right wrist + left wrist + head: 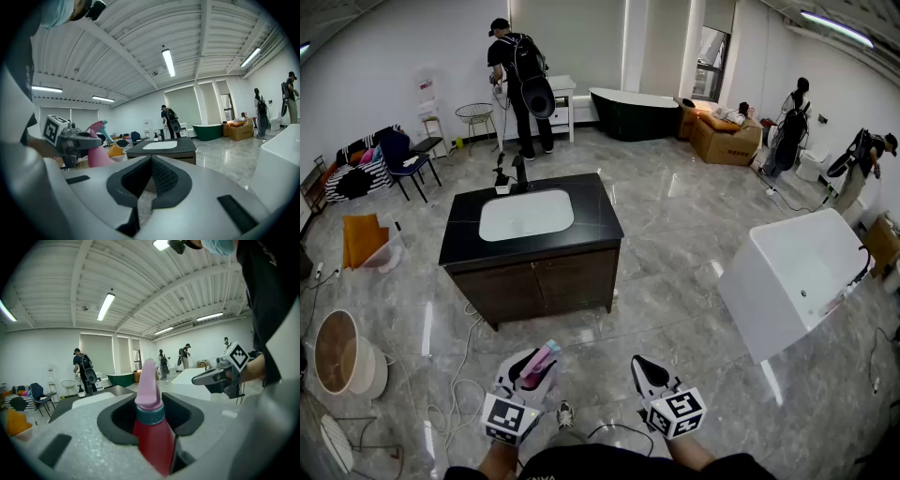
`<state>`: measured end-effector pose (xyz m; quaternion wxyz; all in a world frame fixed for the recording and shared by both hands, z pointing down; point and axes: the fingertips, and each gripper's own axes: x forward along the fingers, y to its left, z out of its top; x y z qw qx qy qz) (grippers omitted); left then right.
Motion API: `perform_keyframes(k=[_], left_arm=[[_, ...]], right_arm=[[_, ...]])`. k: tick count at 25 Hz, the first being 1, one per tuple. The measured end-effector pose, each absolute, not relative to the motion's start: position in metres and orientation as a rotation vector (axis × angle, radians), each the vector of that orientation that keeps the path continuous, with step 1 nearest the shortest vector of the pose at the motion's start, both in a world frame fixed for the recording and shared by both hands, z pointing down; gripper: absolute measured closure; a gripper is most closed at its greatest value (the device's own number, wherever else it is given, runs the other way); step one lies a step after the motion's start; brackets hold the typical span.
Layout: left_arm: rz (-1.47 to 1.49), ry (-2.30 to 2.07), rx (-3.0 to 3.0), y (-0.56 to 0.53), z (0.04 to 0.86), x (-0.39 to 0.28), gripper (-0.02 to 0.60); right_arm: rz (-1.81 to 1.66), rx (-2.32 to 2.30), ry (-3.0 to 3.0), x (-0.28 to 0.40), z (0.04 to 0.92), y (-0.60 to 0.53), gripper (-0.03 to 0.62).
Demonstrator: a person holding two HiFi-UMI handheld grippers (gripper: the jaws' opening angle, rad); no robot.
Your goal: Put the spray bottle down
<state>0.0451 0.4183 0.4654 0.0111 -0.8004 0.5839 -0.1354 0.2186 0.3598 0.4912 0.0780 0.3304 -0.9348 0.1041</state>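
A pink spray bottle (pixel 151 437) with a teal collar and a pale pink head stands upright between the jaws of my left gripper (pixel 150 414), which is shut on its body. In the head view the left gripper (pixel 532 367) hovers over the floor with the spray bottle (pixel 546 357) in it, in front of the dark vanity (pixel 591 225). My right gripper (pixel 640 364) hangs beside it, a little apart. Its jaws (pixel 149 180) are shut with nothing between them. The right gripper view shows the spray bottle (pixel 97 152) at left.
The vanity carries a white sink (pixel 525 214) and stands ahead of me. A white bathtub (pixel 797 272) stands at right, a black tub (pixel 635 112) at the back. Cables (pixel 455 394) lie on the floor at left. People stand at the back and far right.
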Motion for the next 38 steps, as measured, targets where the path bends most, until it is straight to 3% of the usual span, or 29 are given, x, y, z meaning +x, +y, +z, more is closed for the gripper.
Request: perform_keyframes(k=[6,11,22,34,38], left_arm=[[-0.381,1.823,-2.559,0.4,0.478,0.013,0.419],[-0.384,1.797,-2.576,0.368,0.479,-0.027,0.417],[-0.343,1.731,-2.648,0.283,0.476,-0.101,0.417],[-0.329,1.765,-2.642,0.155,0.497,-0.109,0.417],[-0.317,1.811,-2.614,0.108,0.495,-0.107,0.417]], right_arm=[[0.317,1.054,-2.784,0.194,0.493,0.336,0.594],[0.326,1.151,-2.745,0.164,0.491,0.298,0.47],[0.345,1.231,-2.75,0.096,0.482,0.22,0.468],[0.351,1.14,-2.737,0.076,0.499,0.092,0.467],[0.307,1.084,-2.743,0.074,0.496,0.041,0.497]])
